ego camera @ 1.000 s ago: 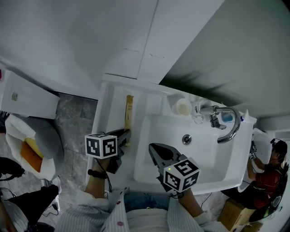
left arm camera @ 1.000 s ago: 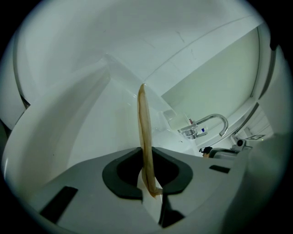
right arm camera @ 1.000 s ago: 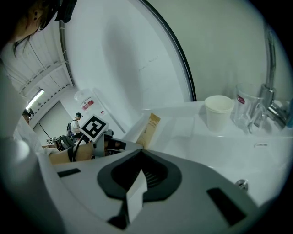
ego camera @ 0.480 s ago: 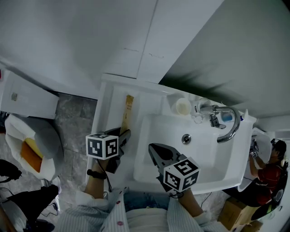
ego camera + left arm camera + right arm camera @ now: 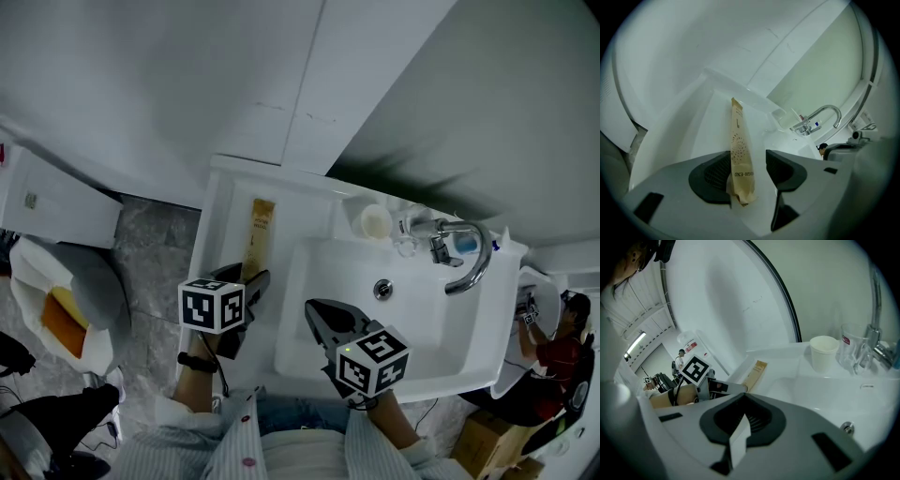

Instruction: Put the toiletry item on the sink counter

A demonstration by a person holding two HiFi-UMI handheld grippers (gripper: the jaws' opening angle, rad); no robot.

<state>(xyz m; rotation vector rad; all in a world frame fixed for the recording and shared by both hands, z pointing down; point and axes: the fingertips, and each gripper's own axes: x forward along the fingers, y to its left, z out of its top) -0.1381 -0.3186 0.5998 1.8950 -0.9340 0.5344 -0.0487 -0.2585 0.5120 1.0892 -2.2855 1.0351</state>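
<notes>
Jaws on the left gripper [image 5: 747, 169] have just been opening and are now standing wide. The near end of the long tan paper toiletry sachet [image 5: 738, 150] is lying between them, seemingly brushing the left pad. It is resting lengthwise on the left ledge of the white ceramic sink counter [image 5: 223, 244]. I am judging that backing out crookedly could snag that crumpled end and drag the sachet off the near edge or into the white basin [image 5: 422, 328]. Right gripper [image 5: 743, 418] is hovering over the basin, jaws together, empty.
</notes>
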